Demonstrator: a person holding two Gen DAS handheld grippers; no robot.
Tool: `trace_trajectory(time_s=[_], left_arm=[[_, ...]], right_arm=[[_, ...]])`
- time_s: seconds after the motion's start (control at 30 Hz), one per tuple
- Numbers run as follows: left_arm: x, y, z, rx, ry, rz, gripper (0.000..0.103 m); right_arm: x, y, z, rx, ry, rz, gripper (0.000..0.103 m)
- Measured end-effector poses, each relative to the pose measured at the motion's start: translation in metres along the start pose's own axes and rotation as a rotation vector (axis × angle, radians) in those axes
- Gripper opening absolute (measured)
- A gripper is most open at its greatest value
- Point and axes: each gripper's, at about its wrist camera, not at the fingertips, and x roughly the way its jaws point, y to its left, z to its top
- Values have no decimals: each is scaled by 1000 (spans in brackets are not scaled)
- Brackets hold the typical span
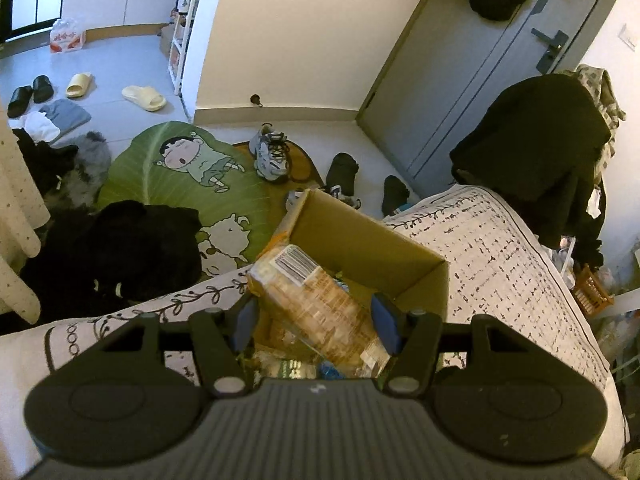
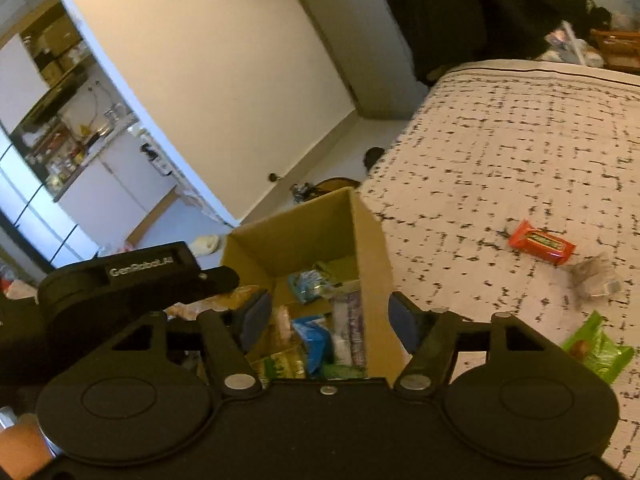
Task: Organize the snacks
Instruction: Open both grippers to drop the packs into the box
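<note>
An open cardboard box stands on the bed's edge and holds several snack packs; it also shows in the right wrist view. My left gripper is over the box, its jaws on either side of a long cracker pack; I cannot tell whether the pads press it. My right gripper is open and empty above the box's right wall. On the bedspread lie an orange candy bar, a clear wrapper and a green packet.
The left gripper's body reaches in from the left in the right wrist view. On the floor are a green cartoon rug, black clothes, shoes and slippers. A grey door and a chair draped in dark clothes stand behind the bed.
</note>
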Motion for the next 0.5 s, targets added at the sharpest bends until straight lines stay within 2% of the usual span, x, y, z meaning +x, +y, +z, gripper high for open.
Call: trace_trajectory(time_s=[0.27,0.5], left_arm=[[1,-3,4,-25,-5,-32,63],[-16,-3,4,0,-5,-8,74]], right_arm=[[-10,-10,5,14,9,-56,65],[-33,-15,10,3,0,-81,66]])
